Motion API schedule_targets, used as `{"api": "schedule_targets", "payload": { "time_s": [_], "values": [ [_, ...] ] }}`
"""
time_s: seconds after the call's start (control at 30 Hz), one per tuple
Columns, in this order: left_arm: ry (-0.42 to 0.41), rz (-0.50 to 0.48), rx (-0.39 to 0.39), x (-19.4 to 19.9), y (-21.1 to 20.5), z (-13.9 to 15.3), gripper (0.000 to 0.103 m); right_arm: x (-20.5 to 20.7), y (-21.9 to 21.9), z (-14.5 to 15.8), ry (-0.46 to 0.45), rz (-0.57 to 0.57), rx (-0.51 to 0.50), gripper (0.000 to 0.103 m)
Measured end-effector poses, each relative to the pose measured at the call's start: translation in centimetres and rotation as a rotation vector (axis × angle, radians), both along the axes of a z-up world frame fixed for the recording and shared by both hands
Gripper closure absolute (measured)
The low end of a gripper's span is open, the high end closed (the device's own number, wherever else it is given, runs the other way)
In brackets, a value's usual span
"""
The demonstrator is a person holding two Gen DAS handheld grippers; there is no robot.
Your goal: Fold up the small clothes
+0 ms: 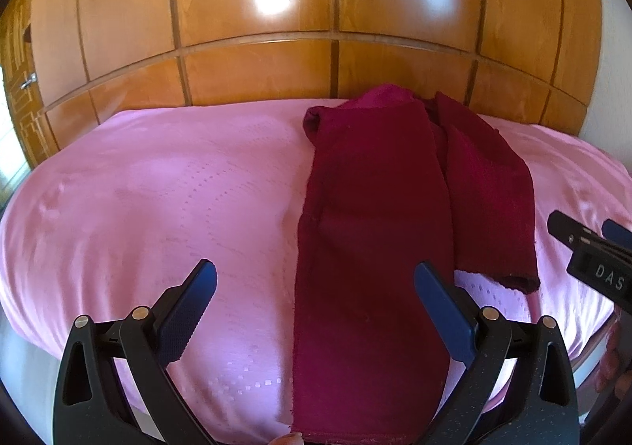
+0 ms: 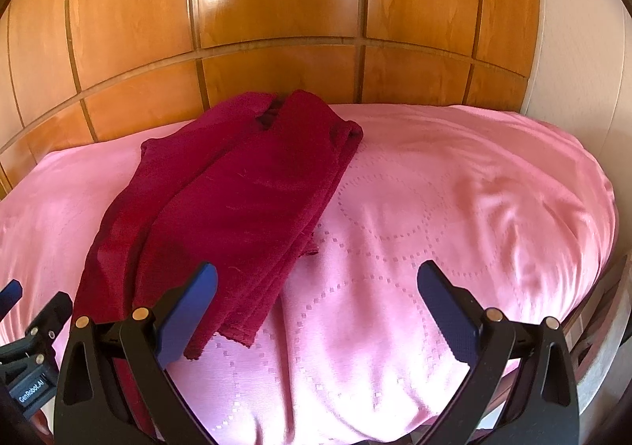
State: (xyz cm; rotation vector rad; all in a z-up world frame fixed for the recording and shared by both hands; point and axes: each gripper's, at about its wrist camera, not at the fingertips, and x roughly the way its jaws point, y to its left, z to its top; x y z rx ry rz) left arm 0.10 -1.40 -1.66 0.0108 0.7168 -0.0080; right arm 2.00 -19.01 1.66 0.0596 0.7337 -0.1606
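Observation:
A dark red knit garment lies lengthwise on the pink bed cover, folded into a long strip with a second layer or sleeve lying beside it on its right. My left gripper is open and empty, hovering over the garment's near end. The right gripper's body shows at the right edge. In the right wrist view the garment lies left of centre. My right gripper is open and empty above the pink cover, its left finger over the garment's near edge. The left gripper's body shows at the lower left.
A wooden panelled wardrobe stands right behind the bed. A white wall is at the right. The bed's near right edge and a dark frame show at the right.

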Motion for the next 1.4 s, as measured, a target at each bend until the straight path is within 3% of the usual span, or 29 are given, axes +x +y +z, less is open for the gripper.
{"api": "schedule_targets", "payload": {
  "time_s": [0.4,0.5,0.53,0.73,0.8,0.93,1.03,1.17,1.27,1.4],
  "values": [
    [0.08,-0.112,0.014,1.2,-1.8,-2.1,0.004,0.6,-2.1,-0.6,0.02,-0.037,0.034,0.002],
    [0.108,-0.144,0.024,1.7,-2.4,-3.0,0.013,0.7,-2.3,-0.6,0.021,-0.035,0.036,0.002],
    [0.122,-0.155,0.026,1.9,-2.6,-3.4,0.021,0.7,-2.3,-0.6,0.02,-0.034,0.036,0.002],
    [0.129,-0.207,0.05,2.4,-3.5,-4.6,0.033,1.3,-2.6,-0.3,0.009,-0.007,0.08,0.002],
    [0.129,-0.229,0.034,2.4,-3.4,-4.7,0.051,1.8,-2.4,0.0,0.001,0.02,0.114,0.002],
    [0.114,-0.247,-0.003,2.3,-3.0,-4.4,0.1,3.0,-1.3,0.2,0.006,0.093,0.161,0.002],
    [0.112,-0.258,-0.096,2.4,-1.6,-3.5,0.102,4.5,-0.9,-0.6,0.061,0.129,0.227,0.006],
    [0.085,-0.247,-0.152,2.6,0.3,-2.1,0.102,6.7,-2.9,-2.7,0.133,0.045,0.366,0.017],
    [0.056,-0.219,-0.178,2.9,1.9,-0.9,0.102,8.0,-4.0,-3.0,0.125,0.018,0.375,0.046],
    [0.009,-0.148,-0.227,4.4,4.8,1.1,0.102,9.4,-3.4,-2.3,0.116,0.089,0.302,0.083]
  ]
}}
